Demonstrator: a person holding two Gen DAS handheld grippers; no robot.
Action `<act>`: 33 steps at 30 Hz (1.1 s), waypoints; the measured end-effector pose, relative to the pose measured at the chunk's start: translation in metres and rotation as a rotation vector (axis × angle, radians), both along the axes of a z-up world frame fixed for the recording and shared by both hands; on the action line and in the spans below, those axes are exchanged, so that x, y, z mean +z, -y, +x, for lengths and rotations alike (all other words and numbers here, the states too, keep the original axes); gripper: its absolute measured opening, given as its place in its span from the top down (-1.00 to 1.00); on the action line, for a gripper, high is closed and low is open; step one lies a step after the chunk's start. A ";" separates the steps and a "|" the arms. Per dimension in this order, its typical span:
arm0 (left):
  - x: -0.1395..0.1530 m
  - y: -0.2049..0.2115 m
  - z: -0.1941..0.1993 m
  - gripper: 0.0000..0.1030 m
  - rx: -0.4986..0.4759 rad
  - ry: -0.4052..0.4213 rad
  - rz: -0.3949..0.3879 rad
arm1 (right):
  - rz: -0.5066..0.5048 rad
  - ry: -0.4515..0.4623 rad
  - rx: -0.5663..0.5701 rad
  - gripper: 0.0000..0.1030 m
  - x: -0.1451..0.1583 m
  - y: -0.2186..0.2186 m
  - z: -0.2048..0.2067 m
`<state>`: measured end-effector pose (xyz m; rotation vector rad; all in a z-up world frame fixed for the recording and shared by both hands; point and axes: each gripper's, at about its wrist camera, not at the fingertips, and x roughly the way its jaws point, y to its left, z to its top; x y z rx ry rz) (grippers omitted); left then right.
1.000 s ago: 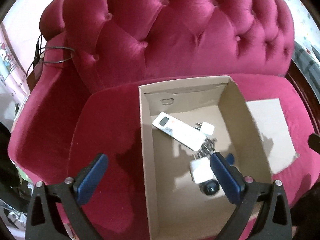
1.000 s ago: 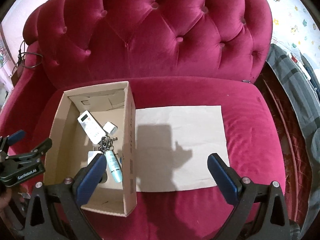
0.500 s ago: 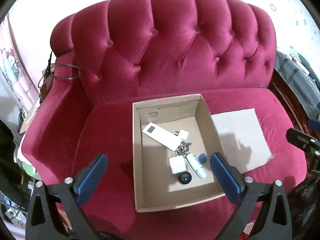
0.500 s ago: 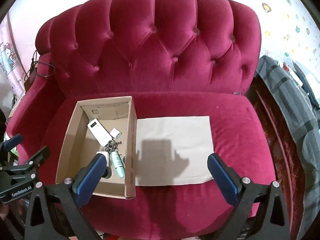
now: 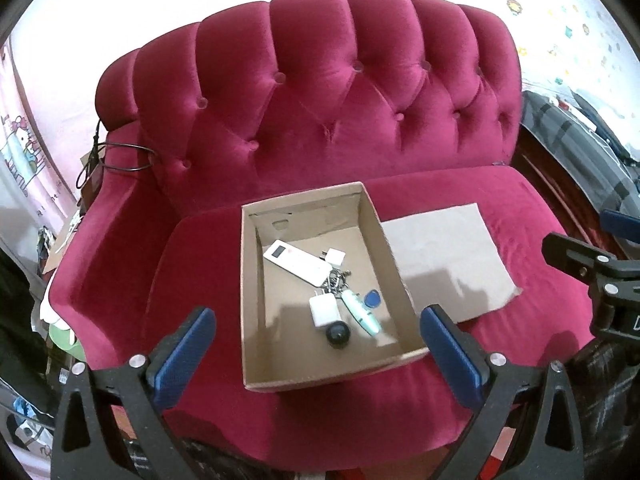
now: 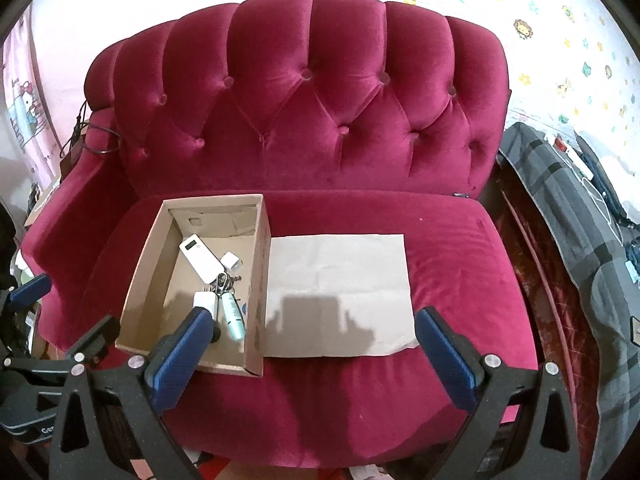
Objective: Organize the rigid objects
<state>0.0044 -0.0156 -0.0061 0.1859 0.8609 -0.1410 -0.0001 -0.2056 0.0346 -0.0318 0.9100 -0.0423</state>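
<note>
Both tongs, left and right, hang wide apart and empty above a red sofa, where the box holds remote, chargers and keys together, apparently sorted

Tufted crimson velvet sofa against pale star-patterned wall, grey plaid blanket alongside.

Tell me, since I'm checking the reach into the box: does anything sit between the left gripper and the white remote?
Only the cardboard box's near wall. The left gripper is open, held outside it; the white remote lies uncovered inside, reachable from above.
</note>
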 end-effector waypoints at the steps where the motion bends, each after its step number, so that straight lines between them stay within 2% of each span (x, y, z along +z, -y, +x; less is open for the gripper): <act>1: -0.001 0.002 -0.002 -1.00 -0.004 0.000 -0.003 | -0.003 -0.001 0.005 -1.00 -0.001 0.000 -0.003; 10: -0.005 0.017 -0.012 -1.00 -0.050 -0.014 -0.005 | 0.000 -0.002 0.010 -1.00 -0.001 0.000 -0.011; 33: -0.004 0.019 -0.018 -1.00 -0.063 -0.016 -0.015 | -0.009 -0.010 0.029 -1.00 -0.003 -0.007 -0.014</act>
